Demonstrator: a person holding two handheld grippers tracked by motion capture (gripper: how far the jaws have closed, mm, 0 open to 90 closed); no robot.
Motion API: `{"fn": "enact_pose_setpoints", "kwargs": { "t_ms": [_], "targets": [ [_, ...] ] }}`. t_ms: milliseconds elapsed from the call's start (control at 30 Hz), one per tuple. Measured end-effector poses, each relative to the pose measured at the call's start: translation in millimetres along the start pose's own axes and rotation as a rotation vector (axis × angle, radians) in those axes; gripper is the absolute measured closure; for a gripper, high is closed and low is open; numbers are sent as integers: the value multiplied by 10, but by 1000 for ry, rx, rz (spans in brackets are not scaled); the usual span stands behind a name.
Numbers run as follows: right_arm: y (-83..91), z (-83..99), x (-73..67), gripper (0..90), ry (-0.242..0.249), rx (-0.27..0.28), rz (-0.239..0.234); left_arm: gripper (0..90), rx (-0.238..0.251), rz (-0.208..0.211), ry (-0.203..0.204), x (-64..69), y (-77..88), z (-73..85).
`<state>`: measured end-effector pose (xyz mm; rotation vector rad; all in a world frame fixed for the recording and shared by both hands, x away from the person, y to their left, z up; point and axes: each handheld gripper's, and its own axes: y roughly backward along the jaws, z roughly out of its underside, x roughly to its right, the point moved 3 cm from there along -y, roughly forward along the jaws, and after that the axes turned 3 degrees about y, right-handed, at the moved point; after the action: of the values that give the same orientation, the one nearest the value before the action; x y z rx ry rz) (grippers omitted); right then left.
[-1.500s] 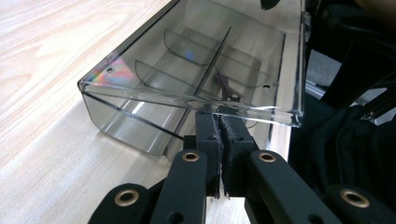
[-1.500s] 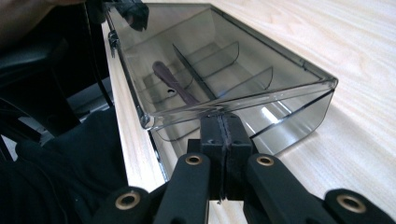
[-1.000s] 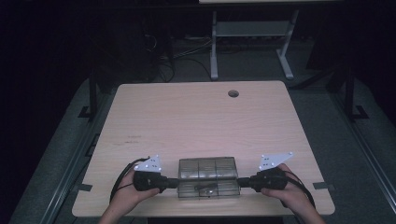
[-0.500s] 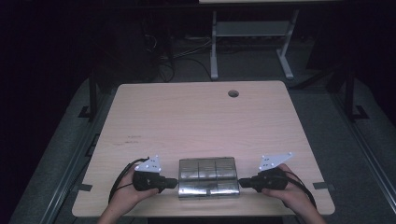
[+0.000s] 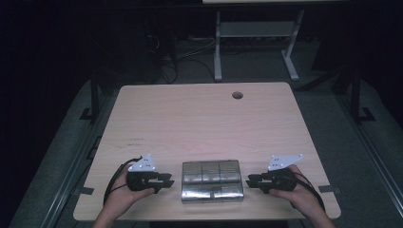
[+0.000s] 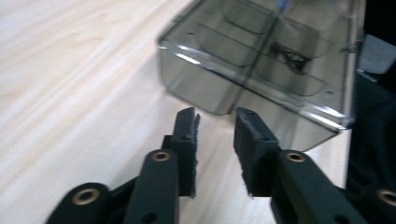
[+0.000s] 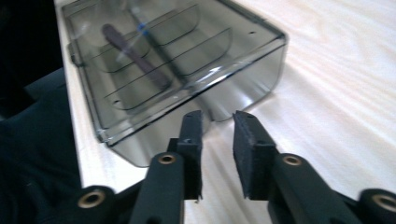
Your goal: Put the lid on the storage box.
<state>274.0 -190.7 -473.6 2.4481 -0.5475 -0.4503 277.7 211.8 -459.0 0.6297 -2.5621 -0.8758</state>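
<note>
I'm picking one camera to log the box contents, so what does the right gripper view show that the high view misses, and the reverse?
The right gripper view alone shows a dark slim stick lying across the dividers of the clear compartment box, and the narrow gap between that gripper's pads. The high view alone shows the whole table, its cable hole, and the left gripper and the right gripper flanking the box, apart from it. Both show the box at the table's near edge.
</note>
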Motion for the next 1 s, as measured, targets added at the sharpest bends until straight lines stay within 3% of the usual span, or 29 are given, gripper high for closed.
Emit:
{"fn": "enact_pose_setpoints", "kwargs": {
  "t_ms": [200, 367, 533, 600, 767, 1000],
  "targets": [
    [56, 19, 117, 498, -24, 45, 66, 498, 7, -90, 15, -128, 67, 46],
    [111, 46, 227, 399, -49, 79, 128, 385, 2, -177, 43, -263, 111, 105],
    [199, 97, 367, 346, -81, 106, 202, 306, 5, -238, 84, -384, 147, 160],
    [232, 128, 438, 318, -90, 106, 247, 288, -1, -270, 86, -440, 165, 192],
    [308, 213, 607, 254, -118, 103, 368, 263, 3, -294, 92, -502, 190, 237],
    [358, 255, 690, 242, -133, 114, 409, 250, 0, -296, 86, -520, 183, 250]
  ]
}}
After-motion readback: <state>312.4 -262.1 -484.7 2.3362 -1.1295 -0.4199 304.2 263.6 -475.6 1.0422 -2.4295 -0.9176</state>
